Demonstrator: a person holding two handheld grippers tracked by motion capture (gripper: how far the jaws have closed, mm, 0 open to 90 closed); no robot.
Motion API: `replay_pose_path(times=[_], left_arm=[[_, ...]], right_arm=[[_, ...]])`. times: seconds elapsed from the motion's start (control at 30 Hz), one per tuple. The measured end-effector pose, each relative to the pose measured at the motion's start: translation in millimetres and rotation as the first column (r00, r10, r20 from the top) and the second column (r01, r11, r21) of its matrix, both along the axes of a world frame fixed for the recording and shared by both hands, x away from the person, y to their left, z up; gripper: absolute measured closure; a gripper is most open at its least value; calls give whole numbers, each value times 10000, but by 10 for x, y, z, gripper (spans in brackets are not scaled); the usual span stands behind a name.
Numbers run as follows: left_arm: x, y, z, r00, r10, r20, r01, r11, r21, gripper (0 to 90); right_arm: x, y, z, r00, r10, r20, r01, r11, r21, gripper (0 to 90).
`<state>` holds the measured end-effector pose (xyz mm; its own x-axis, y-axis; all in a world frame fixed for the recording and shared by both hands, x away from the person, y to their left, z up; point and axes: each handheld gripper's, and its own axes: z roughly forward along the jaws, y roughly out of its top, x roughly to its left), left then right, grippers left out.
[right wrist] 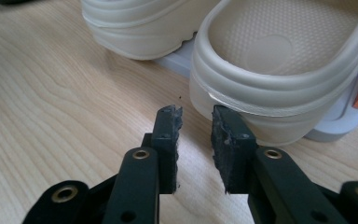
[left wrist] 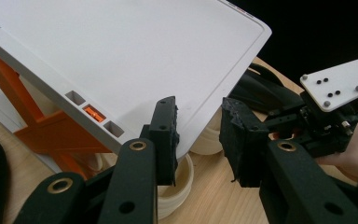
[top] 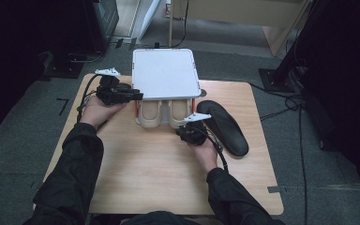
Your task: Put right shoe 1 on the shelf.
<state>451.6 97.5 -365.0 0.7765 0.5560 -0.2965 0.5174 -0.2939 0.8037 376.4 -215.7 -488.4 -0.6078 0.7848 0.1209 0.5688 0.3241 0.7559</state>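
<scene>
A white shoe rack [top: 165, 72] with orange struts [left wrist: 37, 126] stands at the table's far middle. A pair of cream clogs sits under its top shelf, heels toward me: the left clog [top: 150, 114] and the right clog [top: 179, 112]. My left gripper [top: 138, 97] is at the rack's left side. In the left gripper view it [left wrist: 200, 126] is open, with the near corner of the white shelf [left wrist: 121, 56] in the gap. My right gripper [top: 187, 129] sits just short of the right clog's heel [right wrist: 279, 51]. It [right wrist: 196, 121] is open, a narrow gap with nothing in it.
A black shoe sole [top: 222, 125] lies flat on the wooden table [top: 159, 173] right of the rack, close to my right hand. The table's near half is bare wood. Cables and dark stands lie on the floor around the table.
</scene>
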Motion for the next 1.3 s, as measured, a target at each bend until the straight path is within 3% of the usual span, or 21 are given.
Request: replay_pose_path(times=[0.3, 0.5, 0.73, 0.93, 1.3], left_arm=[[-6, 2, -1, 10000, 19, 60, -19, 10000, 24, 669], [-7, -1, -1, 10000, 74, 66, -74, 10000, 7, 667], [-3, 12, -3, 9998, 216, -9, -216, 9996, -164, 635], [-54, 45, -2, 9996, 289, 37, -288, 9991, -308, 627], [-143, 232, 8, 9971, 762, 31, -761, 9968, -225, 609]], right_arm=[[35, -36, 36, 10000, -19, 62, 19, 10000, 45, 711], [-8, -211, 170, 9974, -534, 480, 533, 9986, 30, 752], [67, -352, 133, 9939, -1016, 421, 1023, 9946, -145, 722], [104, -260, 65, 9992, -381, 88, 382, 9992, -94, 668], [110, -4, 14, 9990, 437, 68, -435, 9989, -174, 663]])
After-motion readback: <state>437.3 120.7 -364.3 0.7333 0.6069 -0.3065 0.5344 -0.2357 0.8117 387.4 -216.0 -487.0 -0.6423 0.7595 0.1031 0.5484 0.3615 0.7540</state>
